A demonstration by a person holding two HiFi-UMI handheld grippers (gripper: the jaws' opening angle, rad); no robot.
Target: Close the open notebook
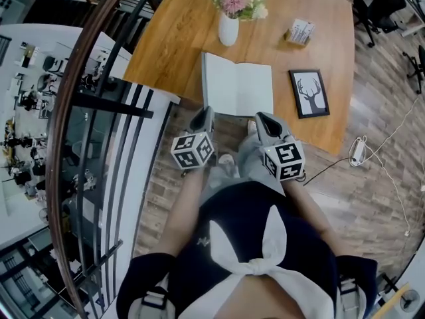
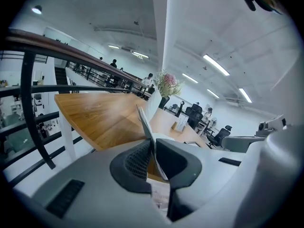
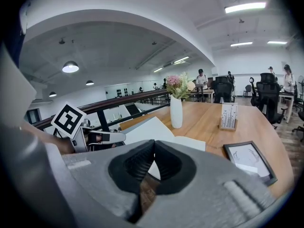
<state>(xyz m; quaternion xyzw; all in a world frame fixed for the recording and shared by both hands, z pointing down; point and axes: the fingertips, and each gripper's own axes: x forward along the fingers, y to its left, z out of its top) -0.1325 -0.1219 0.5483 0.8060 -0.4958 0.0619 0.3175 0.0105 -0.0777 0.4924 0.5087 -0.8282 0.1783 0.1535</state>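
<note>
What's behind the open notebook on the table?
A white vase of flowers stands on the wooden table just past the notebook's far edge. The tabletop beneath its pages is covered.

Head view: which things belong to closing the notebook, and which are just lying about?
Job in hand: notebook; left tongs, shut on its left side.
Lying about: vase of flowers; framed picture; card stand.
</note>
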